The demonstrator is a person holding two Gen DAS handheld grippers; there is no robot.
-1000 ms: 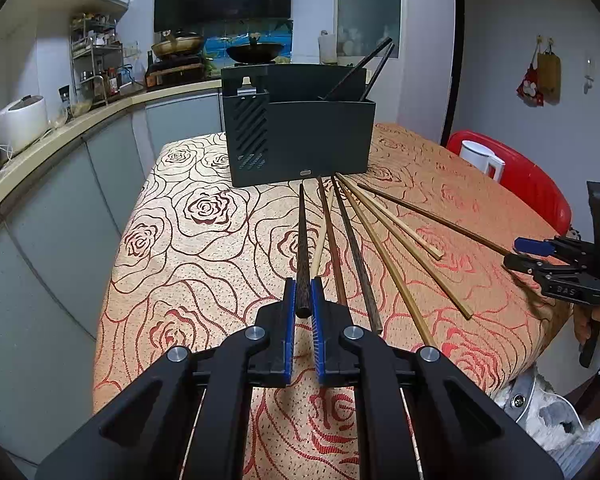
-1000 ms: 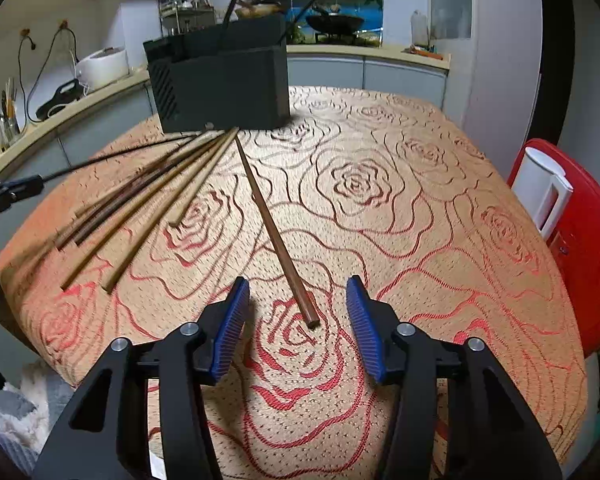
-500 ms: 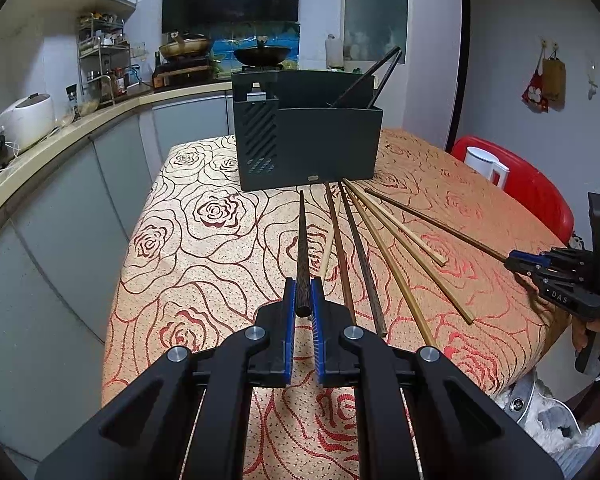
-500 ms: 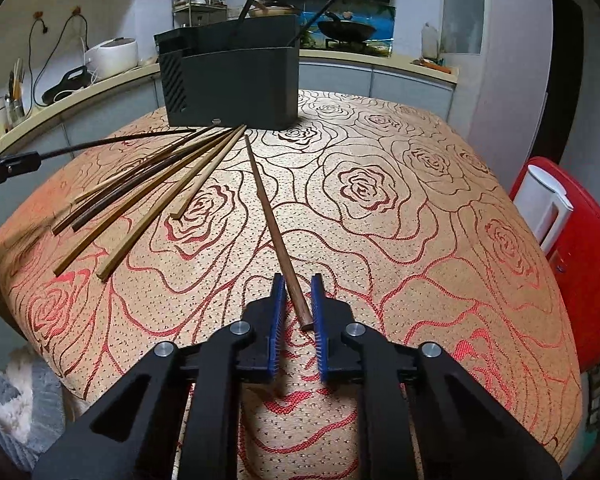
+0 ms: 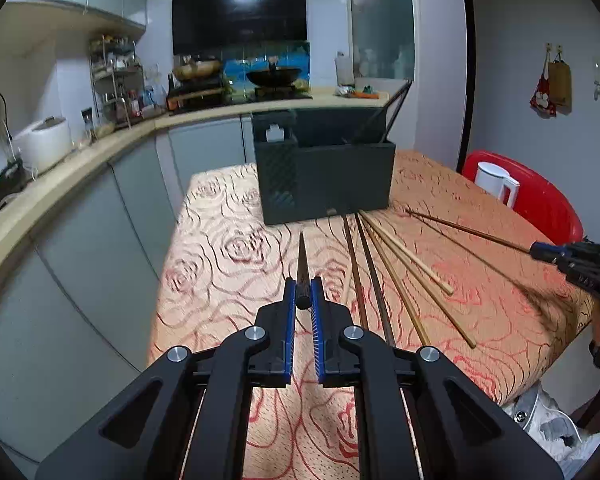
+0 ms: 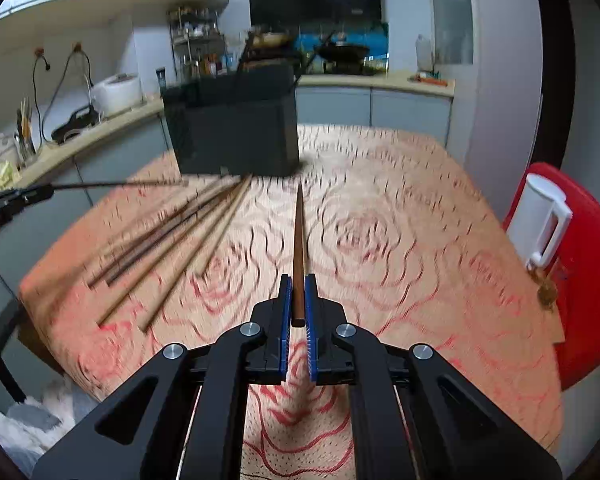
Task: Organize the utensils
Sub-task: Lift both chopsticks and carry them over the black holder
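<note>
Two chopsticks, a dark chopstick [image 5: 302,268] clamped in the left gripper [image 5: 303,300] and a brown chopstick [image 6: 298,256] in the right gripper [image 6: 298,300], point toward the black holder [image 5: 326,176] at the table's far edge, and gripped only at their butt ends, either could swivel and miss it.

In the left wrist view, bare tablecloth [image 5: 220,264] fills the frame's left; loose chopsticks [image 5: 404,280] crowd centre-right, the black holder [image 5: 328,184] blocks upper centre.

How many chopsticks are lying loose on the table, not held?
5, fanned before the black holder: two dark chopsticks, three pale chopsticks. Blur may hide another.
</note>
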